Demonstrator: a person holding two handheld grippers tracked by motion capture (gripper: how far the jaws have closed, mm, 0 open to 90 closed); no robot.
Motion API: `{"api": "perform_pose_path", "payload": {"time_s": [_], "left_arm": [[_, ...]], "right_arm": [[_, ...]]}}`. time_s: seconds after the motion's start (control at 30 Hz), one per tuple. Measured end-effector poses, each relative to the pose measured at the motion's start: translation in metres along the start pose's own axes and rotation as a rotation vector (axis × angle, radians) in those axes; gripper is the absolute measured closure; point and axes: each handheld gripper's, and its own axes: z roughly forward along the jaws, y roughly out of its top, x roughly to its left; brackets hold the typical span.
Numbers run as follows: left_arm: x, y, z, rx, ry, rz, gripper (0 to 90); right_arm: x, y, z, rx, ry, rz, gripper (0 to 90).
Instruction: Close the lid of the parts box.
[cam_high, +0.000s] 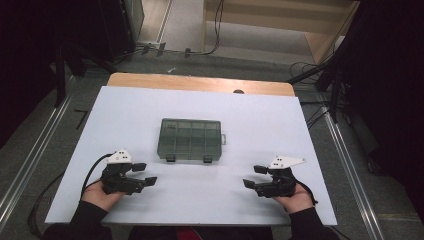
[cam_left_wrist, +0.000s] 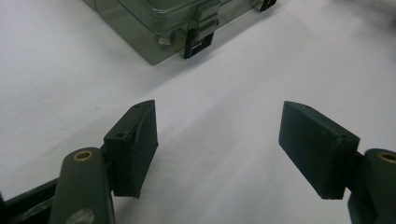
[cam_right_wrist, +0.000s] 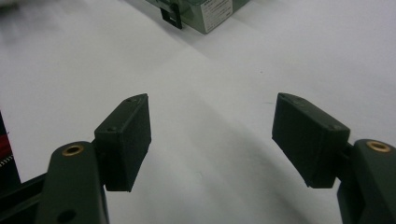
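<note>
Compartment box (cam_high: 190, 139) (lid closed) between and beyond left gripper (cam_high: 145, 173), right gripper (cam_high: 254, 176), both agape.

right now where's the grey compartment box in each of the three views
High view: the compartment box lies mid-table, lid shut, between and beyond both grippers.
Left gripper view: its corner fills the top, left of centre.
Right gripper view: one corner with a white label shows at the top edge.
Shared landmark: the black latches on its near side.
</note>
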Motion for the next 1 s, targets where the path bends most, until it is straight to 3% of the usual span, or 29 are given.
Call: {"api": "perform_pose_path", "payload": {"time_s": [1.0], "left_arm": [[-0.0006, -0.0003, 0.0017, 0.015, -0.002, 0.003, 28.6]], "right_arm": [[0.0014, -0.0004, 0.0015, 0.007, 0.005, -0.004, 27.1]]}}
